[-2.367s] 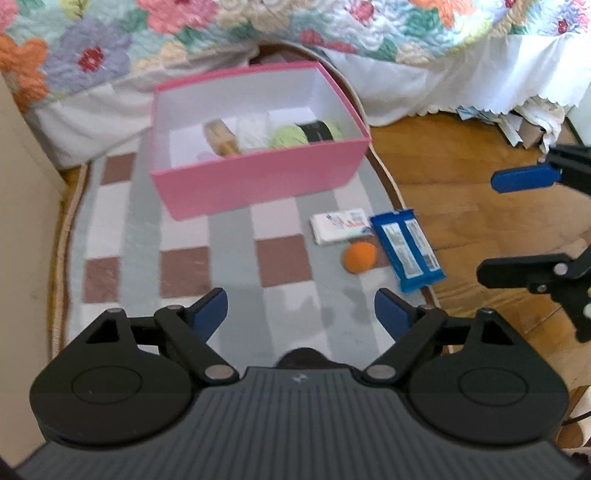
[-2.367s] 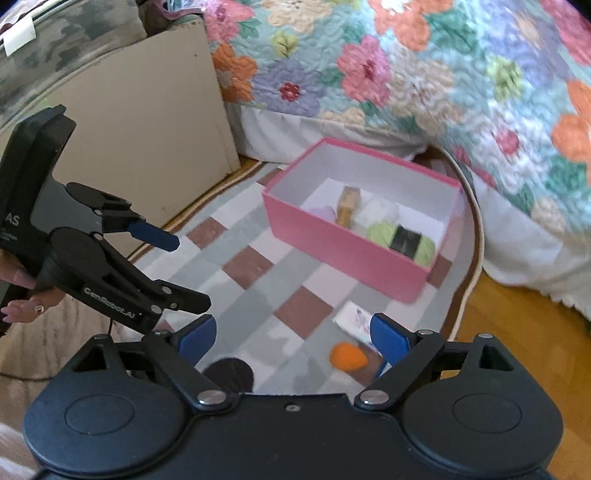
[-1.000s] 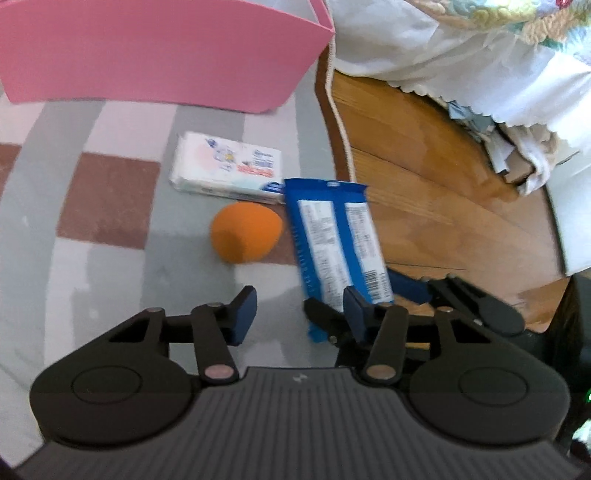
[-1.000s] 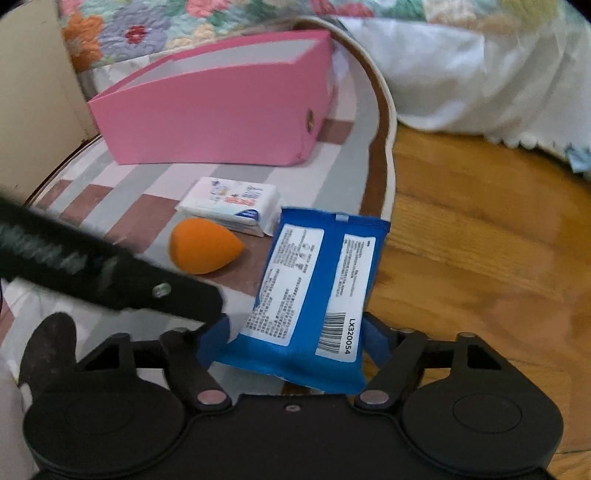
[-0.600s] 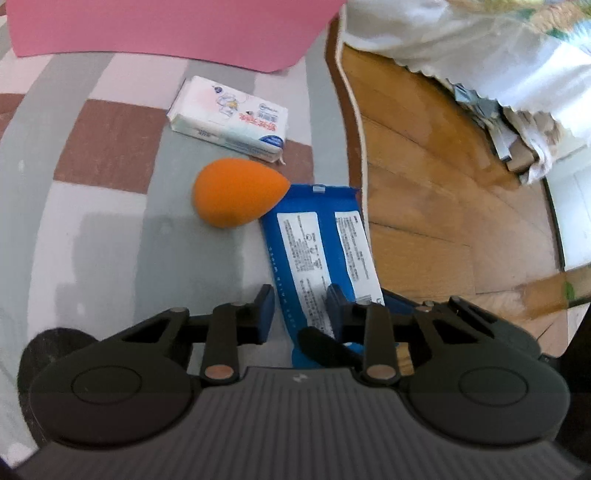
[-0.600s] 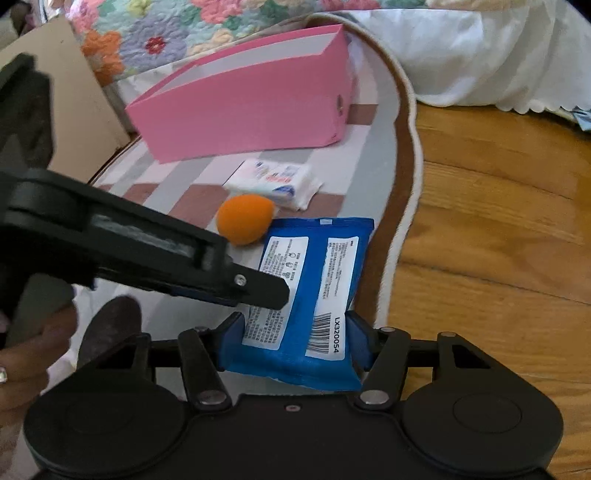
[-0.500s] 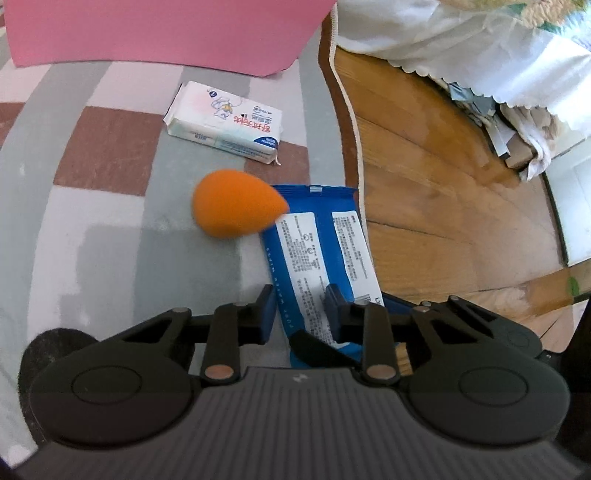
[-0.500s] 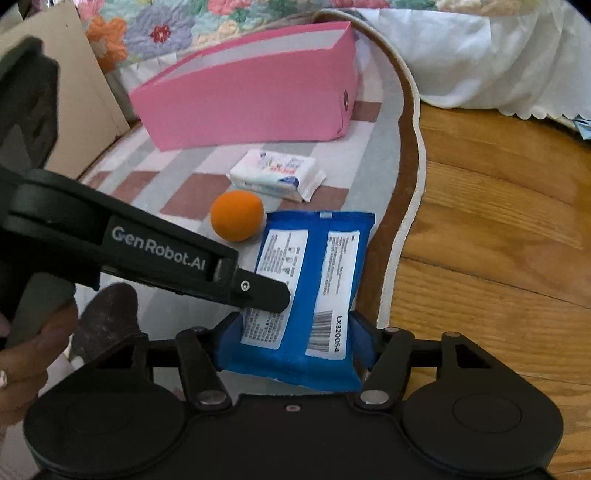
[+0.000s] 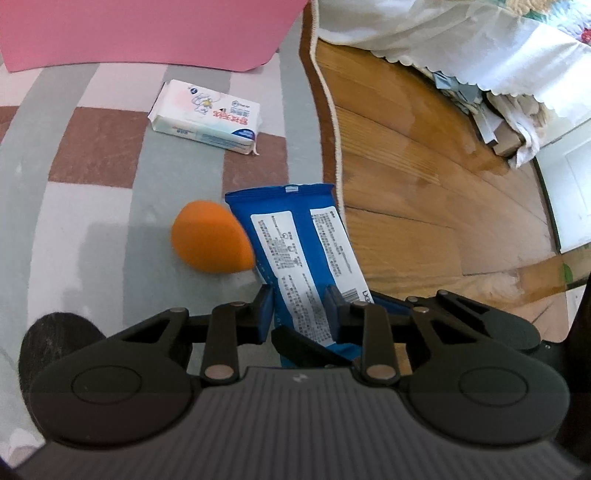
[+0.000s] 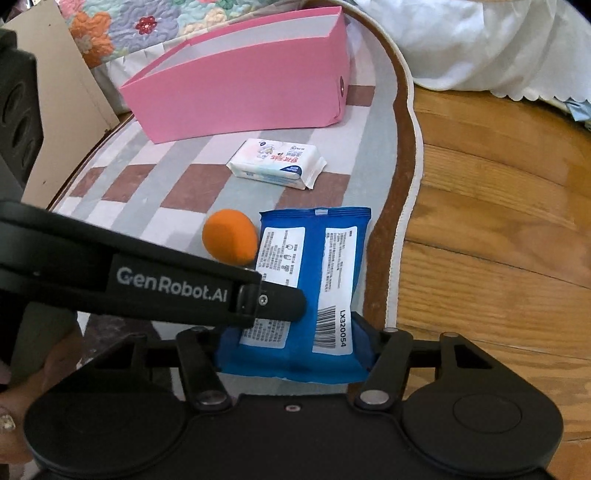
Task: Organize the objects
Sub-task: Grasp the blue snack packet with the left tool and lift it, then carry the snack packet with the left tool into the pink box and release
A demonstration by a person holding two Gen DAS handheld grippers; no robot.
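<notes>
A blue packet [image 9: 295, 236] with white labels lies half on the rug's right edge, its near end raised. My left gripper [image 9: 298, 306] is shut on that near end. In the right wrist view the same blue packet [image 10: 314, 251] fills the gap of my right gripper [image 10: 294, 345]. Its jaws are closing and both pads press the packet's sides. An orange egg-shaped sponge [image 9: 210, 240] touches the packet's left side. A white tissue pack [image 9: 207, 118] lies farther back, in front of the pink box [image 10: 240, 88].
A checked grey, white and brown rug [image 9: 92, 206] ends at a curved border, with wooden floor [image 9: 424, 166] to the right. A white bed skirt [image 9: 424, 33] hangs at the back right. A beige board [image 10: 55, 85] stands left of the box. A person's hand [image 10: 22, 387] holds the left gripper.
The left jaws have shut on the blue packet's near end and the right jaws have narrowed onto its sides. The packet has slid left until it touches the orange sponge.
</notes>
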